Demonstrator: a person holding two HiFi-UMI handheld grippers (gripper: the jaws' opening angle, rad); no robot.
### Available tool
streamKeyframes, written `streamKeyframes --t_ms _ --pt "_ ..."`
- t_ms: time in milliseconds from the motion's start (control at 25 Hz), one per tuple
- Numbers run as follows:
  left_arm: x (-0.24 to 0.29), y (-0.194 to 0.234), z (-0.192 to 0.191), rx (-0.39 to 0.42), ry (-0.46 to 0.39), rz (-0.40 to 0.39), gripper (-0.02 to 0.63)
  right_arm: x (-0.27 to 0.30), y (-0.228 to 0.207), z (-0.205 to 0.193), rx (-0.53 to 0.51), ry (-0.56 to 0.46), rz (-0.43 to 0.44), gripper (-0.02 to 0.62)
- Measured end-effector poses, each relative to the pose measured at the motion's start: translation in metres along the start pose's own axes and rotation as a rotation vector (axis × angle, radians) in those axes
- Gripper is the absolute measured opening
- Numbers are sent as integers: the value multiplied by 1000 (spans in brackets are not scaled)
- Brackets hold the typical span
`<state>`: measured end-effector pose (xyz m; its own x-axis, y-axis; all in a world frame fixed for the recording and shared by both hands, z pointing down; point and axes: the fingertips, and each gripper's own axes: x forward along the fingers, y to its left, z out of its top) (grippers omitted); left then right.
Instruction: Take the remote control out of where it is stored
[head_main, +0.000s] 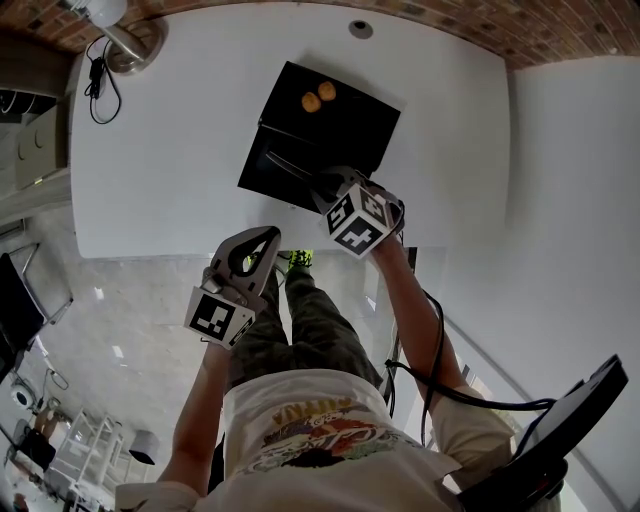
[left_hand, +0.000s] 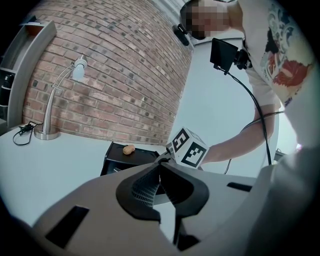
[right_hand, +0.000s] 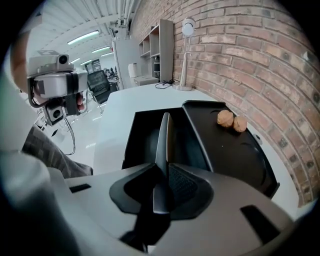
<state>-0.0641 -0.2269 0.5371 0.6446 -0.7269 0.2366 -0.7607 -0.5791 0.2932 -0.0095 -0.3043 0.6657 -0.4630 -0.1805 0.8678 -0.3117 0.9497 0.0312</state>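
- Closest to the lens is the right claw (right_hand: 161, 167). It's pinching a slim dark slab edge-on, which I'm reading as the remote control (right_hand: 163, 135). The pads look snug on both flat faces.
- The remote's far end is down in the open drawer (right_hand: 142, 137) of the black box (head_main: 335, 115), pointing toward 12 o'clock in the right gripper view. So it's grabbed but not out yet, imo.
- In the head view the box sits at 12 o'clock on the white bench (head_main: 170, 150), with the drawer pulled toward 7 o'clock. There are two walnuts (head_main: 310, 101) on its lid and a desk lamp (head_main: 120, 35) off at 10 o'clock.
- The left claw (left_hand: 159, 166) is pressed together on nothing, held off the bench edge at about 7 o'clock from the right one.
- Handling guess: light, stiff plastic with a smooth shell, so kinda slippery, and thin. It shouldn't bend or crush, though buttons on one face might get squeezed.
- The hold looks to be near one end, so most of the length sits past the pads and could pivot. I'd want the grip nearer the middle, across the flat faces, and a straight lift so the tip doesn't snag the drawer wall.
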Motion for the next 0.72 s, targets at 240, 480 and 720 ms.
streamKeyframes --t_ms 240,480,720 --pt "2 1 3 14 -1 -2 8 -6 0 7 6 -19 3 84" --pt "4 3 7 31 2 1 8 -14 -3 14 21 -51 -10 84" --pt "6 7 10 49 10 5 8 -24 -2 22 93 -110 -3 84"
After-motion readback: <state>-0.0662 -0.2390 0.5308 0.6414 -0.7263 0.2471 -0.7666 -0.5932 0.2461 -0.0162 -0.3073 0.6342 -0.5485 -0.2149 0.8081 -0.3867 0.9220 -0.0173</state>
